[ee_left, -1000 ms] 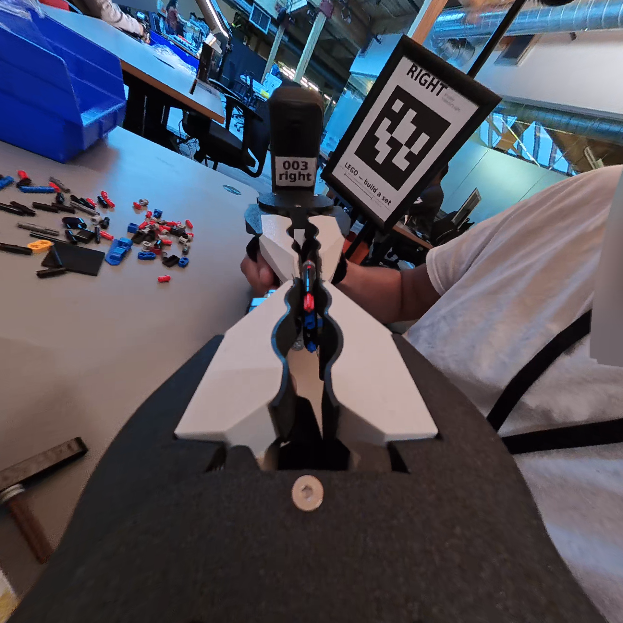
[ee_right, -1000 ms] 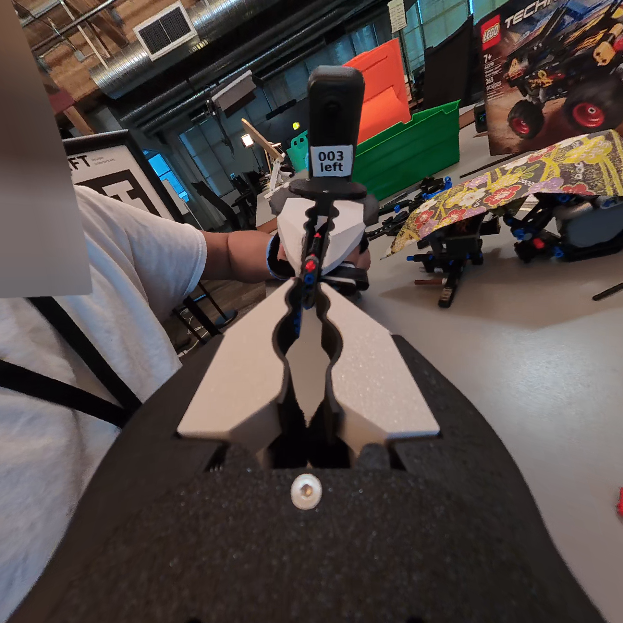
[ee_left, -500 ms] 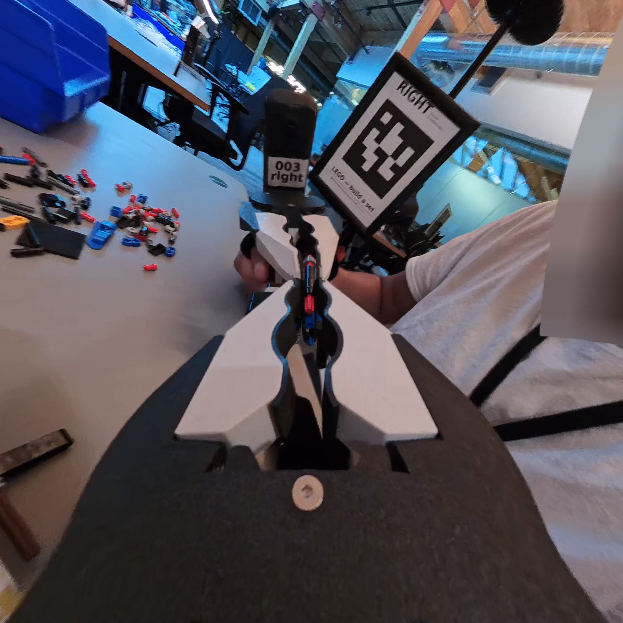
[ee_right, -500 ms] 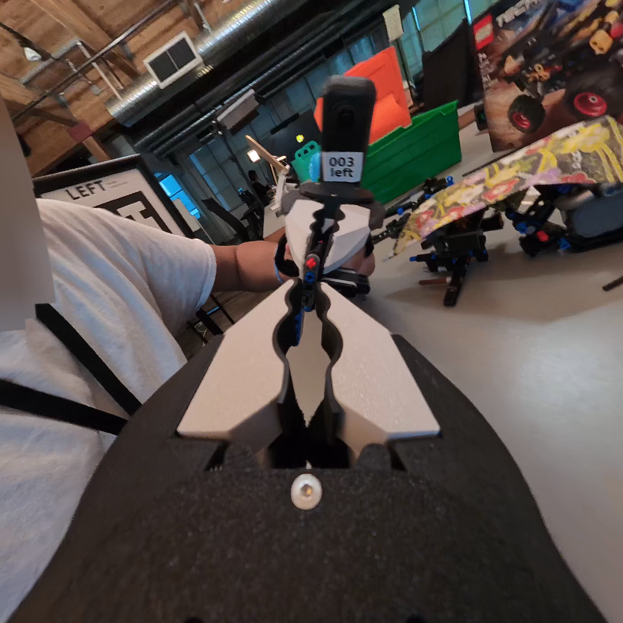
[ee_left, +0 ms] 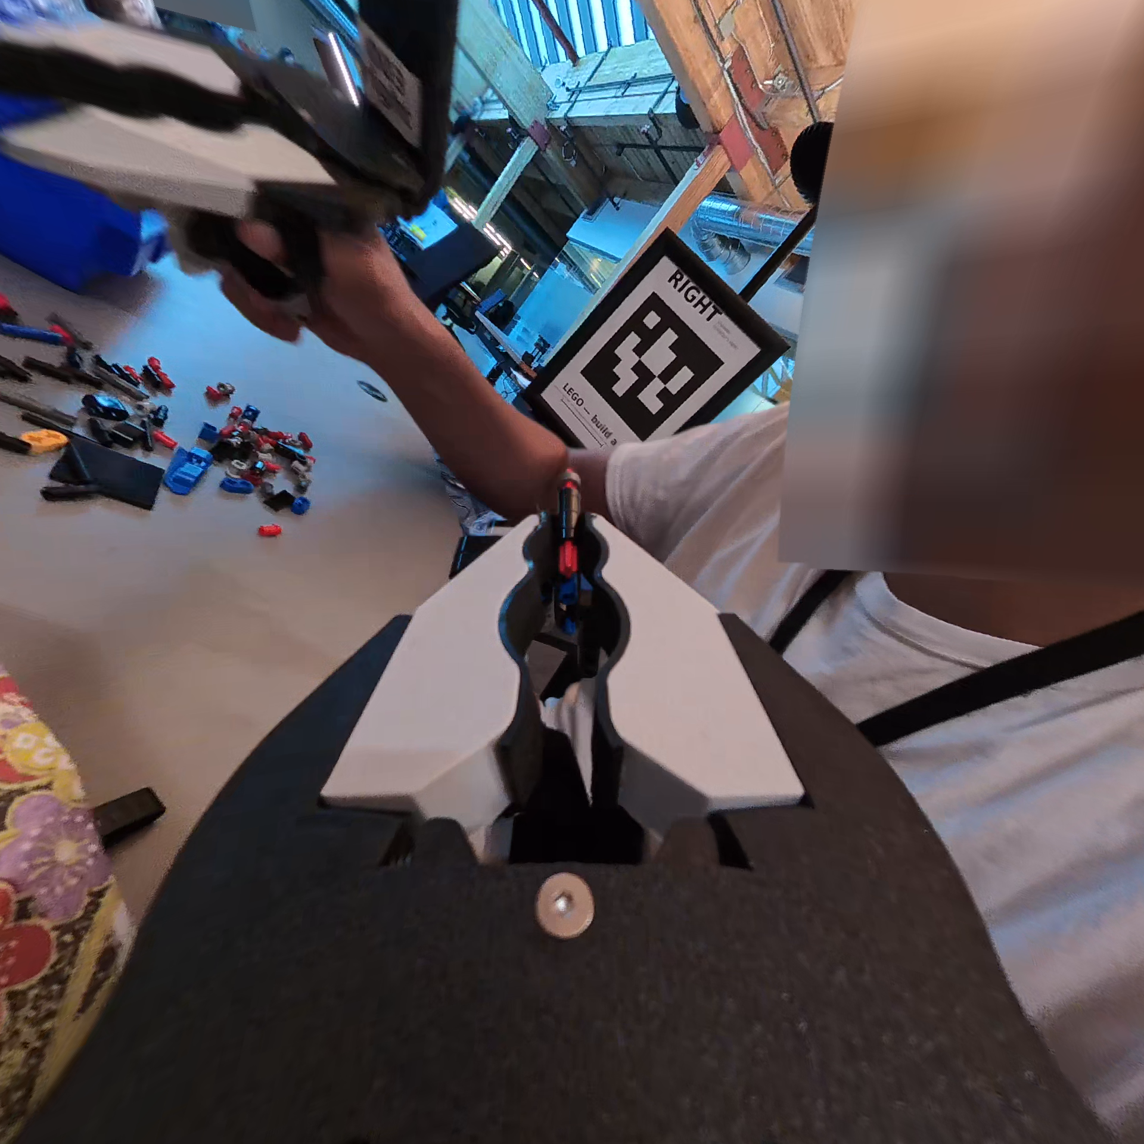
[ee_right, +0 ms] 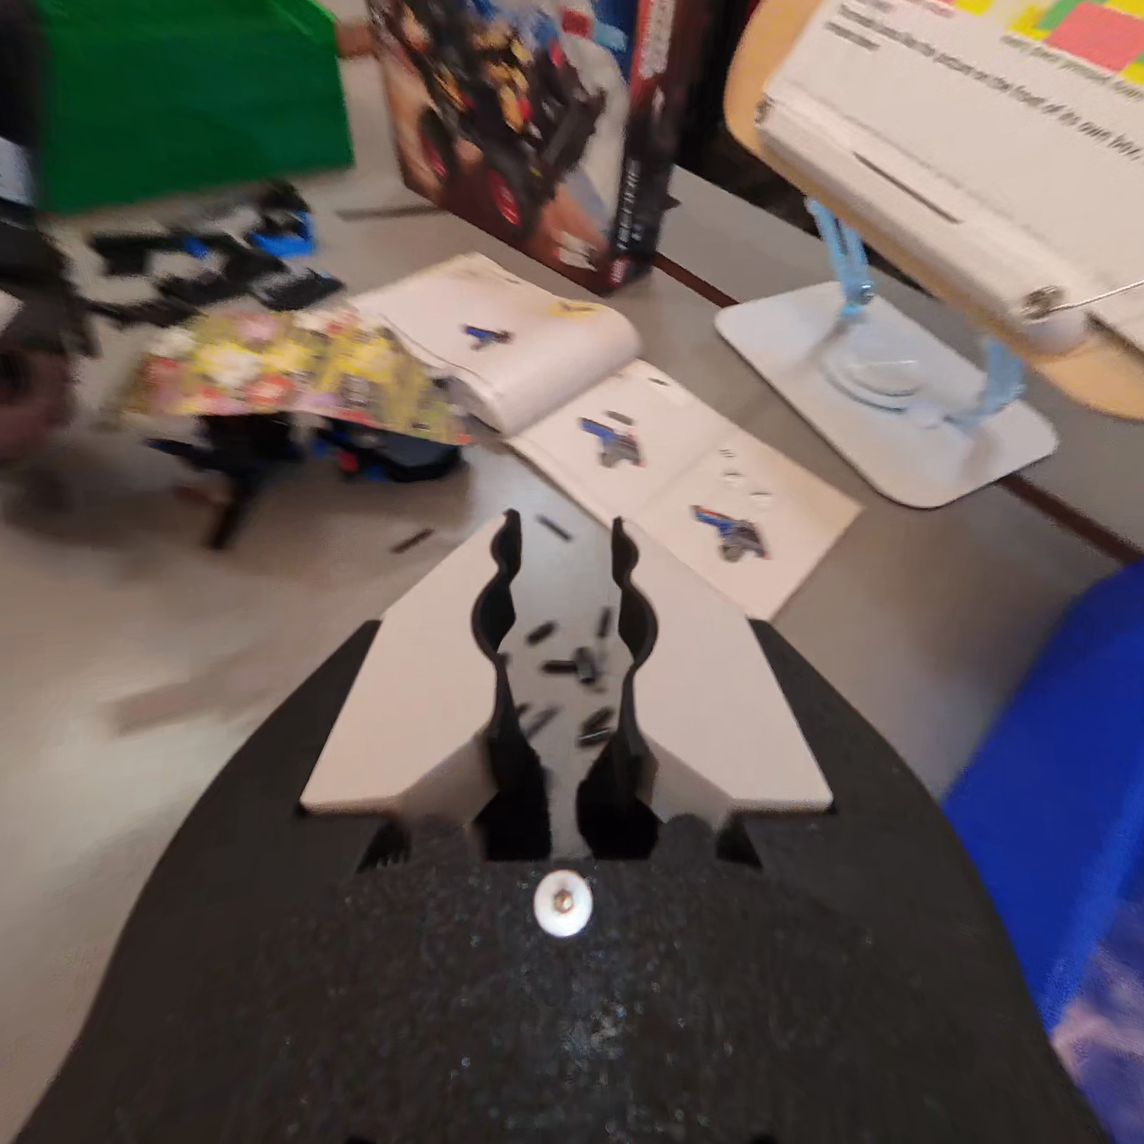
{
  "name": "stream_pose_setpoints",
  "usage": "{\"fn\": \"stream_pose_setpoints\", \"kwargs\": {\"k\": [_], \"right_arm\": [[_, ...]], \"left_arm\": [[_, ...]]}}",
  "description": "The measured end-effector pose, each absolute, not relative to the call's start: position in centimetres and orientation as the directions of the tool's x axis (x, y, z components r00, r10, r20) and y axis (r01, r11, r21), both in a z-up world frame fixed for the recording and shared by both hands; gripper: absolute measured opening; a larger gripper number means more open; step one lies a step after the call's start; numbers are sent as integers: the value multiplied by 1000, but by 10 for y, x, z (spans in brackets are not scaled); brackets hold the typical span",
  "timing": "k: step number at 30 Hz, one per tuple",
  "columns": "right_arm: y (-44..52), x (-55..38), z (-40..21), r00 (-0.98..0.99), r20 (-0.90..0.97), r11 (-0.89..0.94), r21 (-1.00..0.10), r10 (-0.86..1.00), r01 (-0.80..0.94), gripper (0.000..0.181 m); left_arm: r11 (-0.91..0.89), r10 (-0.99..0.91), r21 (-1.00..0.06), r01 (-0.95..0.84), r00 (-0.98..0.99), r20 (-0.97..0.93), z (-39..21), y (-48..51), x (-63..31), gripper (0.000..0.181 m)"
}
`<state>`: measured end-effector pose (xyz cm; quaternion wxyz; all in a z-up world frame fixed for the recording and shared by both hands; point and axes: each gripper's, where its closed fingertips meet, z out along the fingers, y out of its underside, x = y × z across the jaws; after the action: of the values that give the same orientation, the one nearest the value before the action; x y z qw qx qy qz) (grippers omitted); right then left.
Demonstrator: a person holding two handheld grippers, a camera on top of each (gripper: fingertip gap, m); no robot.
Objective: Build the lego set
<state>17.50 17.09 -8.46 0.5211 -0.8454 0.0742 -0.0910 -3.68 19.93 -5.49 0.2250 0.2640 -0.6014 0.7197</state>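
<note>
My left gripper (ee_left: 562,527) is shut on a small lego assembly (ee_left: 566,551), a black rod with red and blue parts, held in the air in front of the person's white shirt. The right gripper shows blurred at the upper left of the left wrist view (ee_left: 186,155), held in a hand and apart from the assembly. In the right wrist view the right gripper (ee_right: 564,531) is open and empty above several small black pins (ee_right: 576,662) on the grey table. A partly built model (ee_right: 371,446) sits under a floral cloth (ee_right: 291,371).
Loose red, blue and black pieces (ee_left: 247,446) lie on the table at left. An open instruction booklet (ee_right: 656,476), the lego box (ee_right: 545,124), a green bin (ee_right: 186,93), a white stand (ee_right: 885,402) and a blue bin (ee_right: 1052,743) surround the pins. A framed marker sign (ee_left: 656,365) stands behind. Tip to tip, the grippers are about 20 cm apart.
The right gripper has let go of the assembly, opened, and swung away to above the black pins on the table. The left gripper still holds the assembly.
</note>
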Motion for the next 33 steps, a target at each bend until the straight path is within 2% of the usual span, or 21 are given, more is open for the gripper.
{"fn": "stream_pose_setpoints", "kwargs": {"k": [3, 5, 11, 16, 22, 26, 30, 32, 33], "right_arm": [[185, 209, -100, 957, 131, -467, -884, -259, -5, 30], [193, 209, -111, 960, 92, -418, -908, -263, -27, 30], [185, 192, -134, 964, 70, -447, -893, -255, -54, 27], [185, 182, -132, 974, 41, -464, -883, -221, -68, 27], [190, 166, -134, 983, 80, -476, -879, -163, -7, 27], [199, 130, -122, 992, 128, -421, -900, -12, 111, 31], [194, 33, -92, 896, -24, -283, -952, 444, 115, 32], [188, -3, -77, 793, -100, -263, -962, 601, 78, 42], [186, -19, -70, 746, -129, -267, -961, 654, 68, 47]], "left_arm": [[-181, 40, -714, -676, -731, 682, -57, 199, -36, 4], [-189, 59, -696, -693, -715, 696, -57, 200, -35, 4], [-197, 61, -702, -685, -723, 688, -53, 203, -33, 4], [-191, 58, -705, -683, -725, 686, -54, 203, -32, 4], [-233, 65, -670, -705, -699, 712, -53, 210, -24, 4], [-273, 130, -627, -730, -674, 727, -43, 215, -24, 4], [-177, 277, -482, -858, -513, 812, -43, 215, -30, 4], [-94, 277, -484, -870, -490, 827, -49, 209, -37, 4], [-46, 212, -509, -860, -506, 836, -59, 202, -38, 4]]}}
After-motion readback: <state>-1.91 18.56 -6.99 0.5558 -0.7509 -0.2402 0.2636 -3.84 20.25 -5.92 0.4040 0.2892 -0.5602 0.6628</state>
